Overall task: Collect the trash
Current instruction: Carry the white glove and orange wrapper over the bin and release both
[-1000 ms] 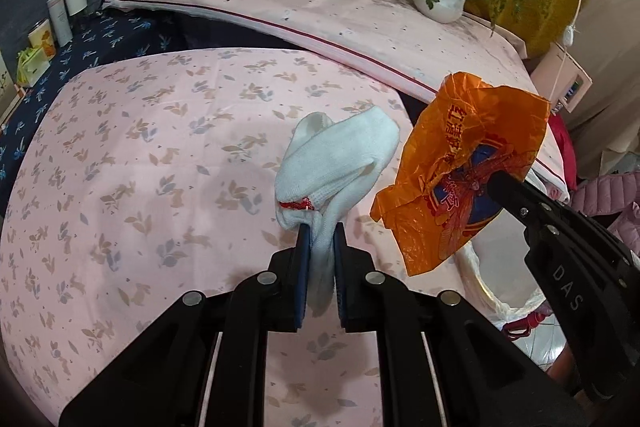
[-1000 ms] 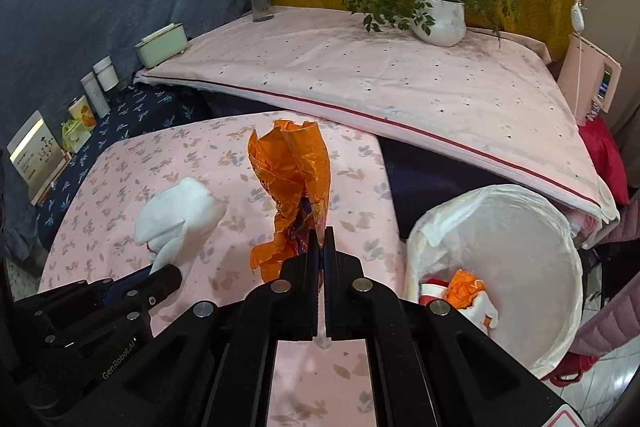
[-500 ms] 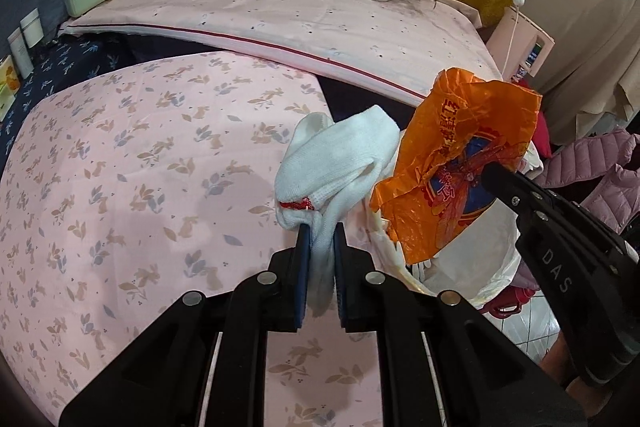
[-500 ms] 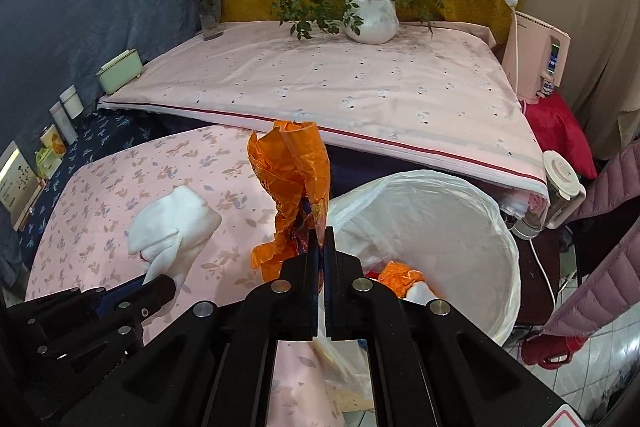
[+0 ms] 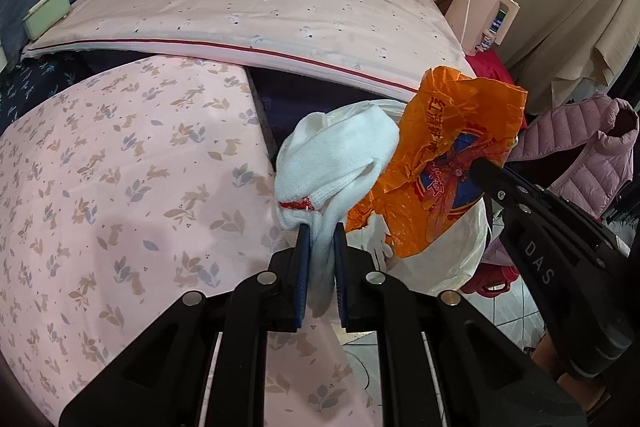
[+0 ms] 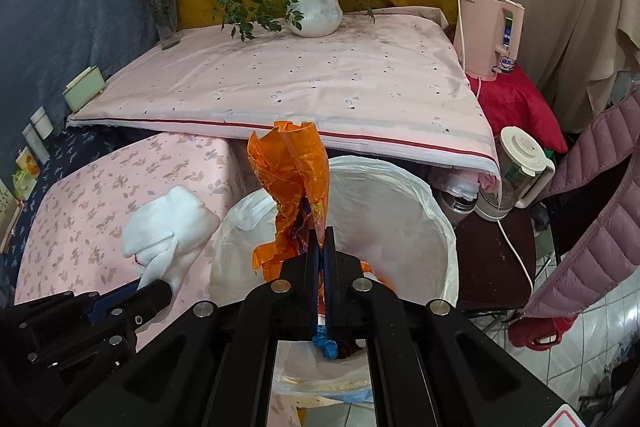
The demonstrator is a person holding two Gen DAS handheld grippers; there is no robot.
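Observation:
My left gripper (image 5: 319,229) is shut on a crumpled white cloth (image 5: 340,155) with a red stitch, held in the air at the edge of the pink table. The same white cloth (image 6: 168,227) shows at the left of the right wrist view. My right gripper (image 6: 322,235) is shut on an orange plastic wrapper (image 6: 292,167), which stands up above the white-lined trash bin (image 6: 400,195). In the left wrist view the orange wrapper (image 5: 452,155) hangs just right of the cloth, hiding most of the bin liner (image 5: 456,251).
A pink floral tablecloth (image 5: 120,167) covers the table at left. Behind lies a pink padded surface (image 6: 304,83) with a potted plant (image 6: 316,11) and a vase (image 6: 166,23). A kettle (image 6: 516,171), a pink appliance (image 6: 492,31) and a mauve jacket (image 6: 592,227) stand right of the bin.
Both grippers have travelled rightward off the table with their loads. The bin has come from the right edge to directly under the orange wrapper. Neither grip has changed.

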